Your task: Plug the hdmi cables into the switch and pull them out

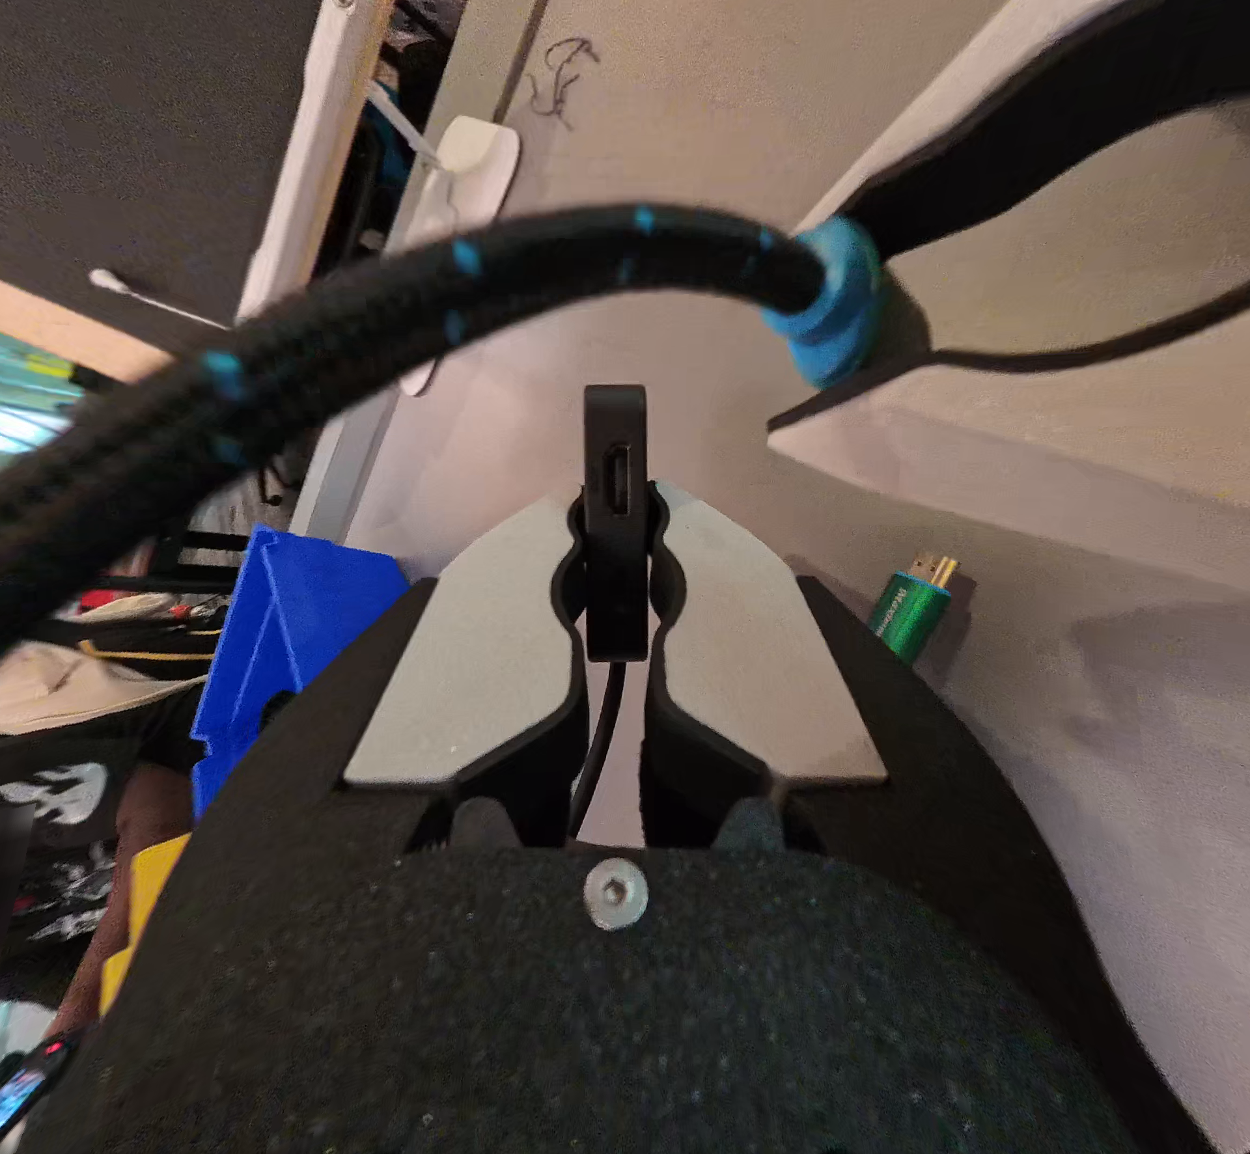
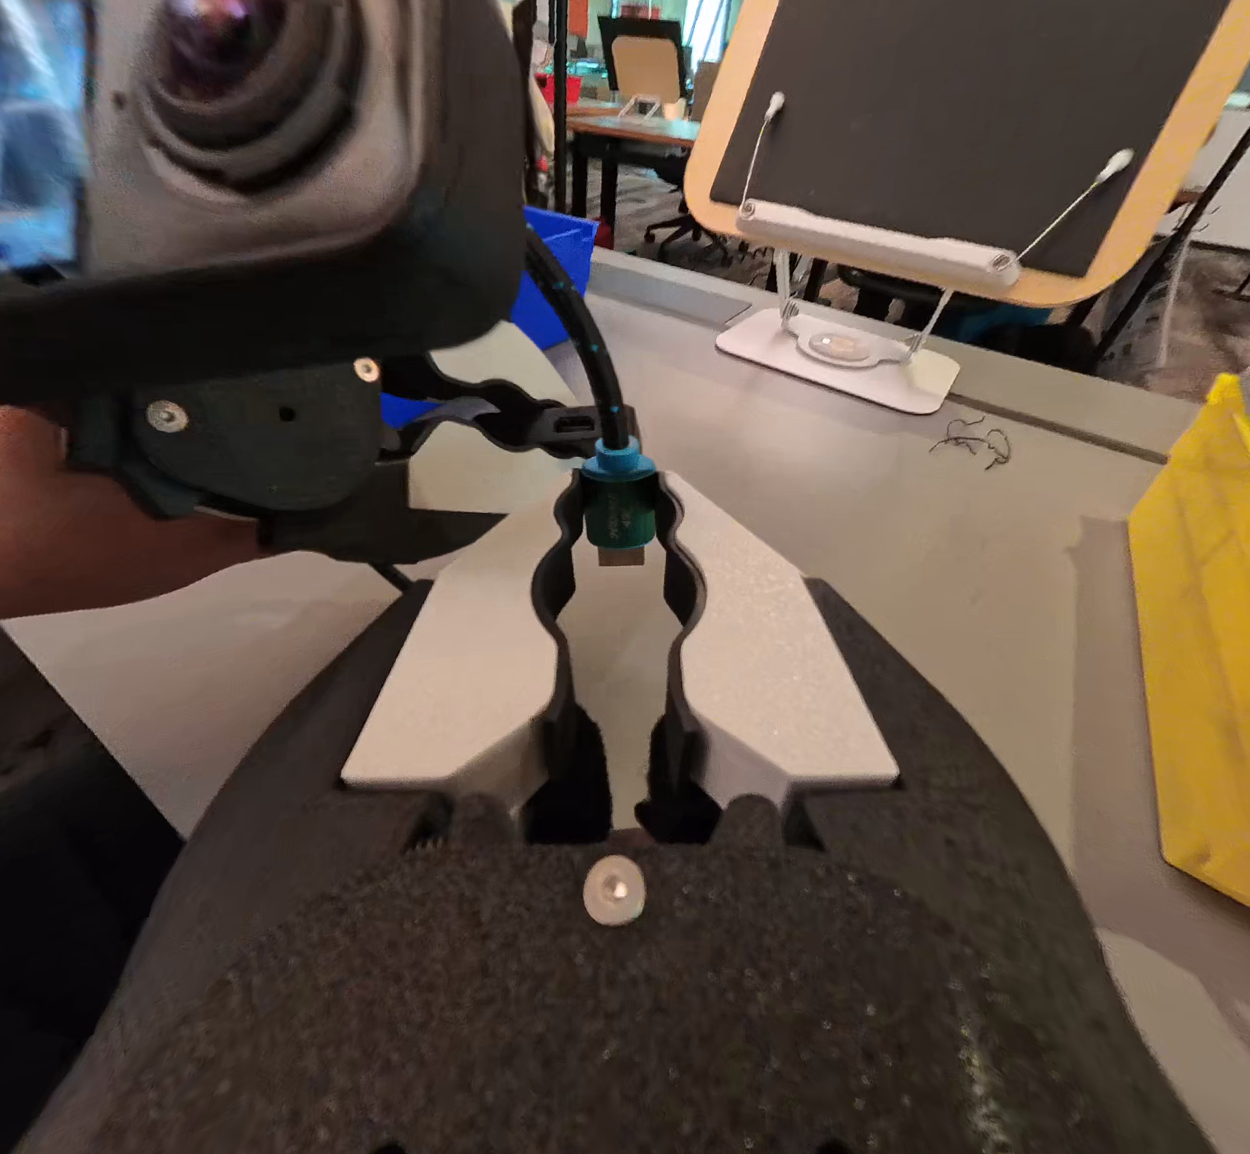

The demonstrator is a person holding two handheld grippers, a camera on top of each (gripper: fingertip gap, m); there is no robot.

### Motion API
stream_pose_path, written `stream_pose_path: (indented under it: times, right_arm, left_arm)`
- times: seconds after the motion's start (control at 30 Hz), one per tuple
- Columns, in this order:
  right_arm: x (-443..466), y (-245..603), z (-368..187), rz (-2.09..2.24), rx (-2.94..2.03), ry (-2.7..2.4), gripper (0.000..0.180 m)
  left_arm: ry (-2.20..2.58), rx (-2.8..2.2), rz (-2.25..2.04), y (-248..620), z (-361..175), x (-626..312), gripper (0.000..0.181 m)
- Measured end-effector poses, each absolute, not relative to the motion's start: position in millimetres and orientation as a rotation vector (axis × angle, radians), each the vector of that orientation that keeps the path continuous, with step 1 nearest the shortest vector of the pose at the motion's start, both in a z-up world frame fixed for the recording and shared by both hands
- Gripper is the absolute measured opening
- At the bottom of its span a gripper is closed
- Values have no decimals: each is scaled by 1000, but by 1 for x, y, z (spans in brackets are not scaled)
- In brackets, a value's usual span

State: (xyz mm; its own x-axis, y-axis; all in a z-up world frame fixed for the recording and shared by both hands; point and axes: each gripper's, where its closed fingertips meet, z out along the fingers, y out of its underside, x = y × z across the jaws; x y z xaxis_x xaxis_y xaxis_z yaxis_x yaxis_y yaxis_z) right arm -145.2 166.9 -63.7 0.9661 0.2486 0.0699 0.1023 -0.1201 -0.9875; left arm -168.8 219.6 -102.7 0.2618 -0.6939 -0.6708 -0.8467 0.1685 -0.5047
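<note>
the switch [image 1: 614, 520] is sitting clamped edgewise in the left gripper [image 1: 615, 513], held off the table [image 1: 1014, 783], its open port facing the camera and a thin black lead running back between the fingers. those tongs are closed narrow on the switch body. in the left wrist view a braided black cable [image 1: 419, 310] is arching across above the switch to a blue collar [image 1: 828, 303] at the right, where the other gripper's blurred fingers are gripping it. a second green plug [image 1: 910, 607] is lying loose on the table, right of the left gripper and well apart from the switch.

in the right wrist view the left gripper [image 2: 541, 425] is coming in from the left with the switch [image 2: 571, 428] showing an empty port [image 2: 573, 424]. just right of it, the right gripper [image 2: 619, 513] is pinching a green plug [image 2: 615, 516] near the fingertips, tongs narrow around its body, metal tip pointing back toward the camera and the cable [image 2: 582, 344] rising from its blue collar.

judgement: no plug is seated at the visible port, and plug and switch are near each other but not aligned. whether this is the approach before insertion or the stage after a pull-out cannot be told. an insertion would be calling for turning the plug's tip toward the port, squaring it, then pushing straight in while the left holds firm.
</note>
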Motion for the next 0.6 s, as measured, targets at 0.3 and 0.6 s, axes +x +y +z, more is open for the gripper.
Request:
stream_pose_path:
  times: [0.3, 0.6]
  right_arm:
    - [-136, 175, -59, 160, -1712, -291, 20]
    - [-109, 178, -53, 222, -1710, -220, 20]
  left_arm:
    - [1513, -1690, -153, 193, -106, -156, 13]
    - [1551, -1696, -231, 179, -105, -150, 13]
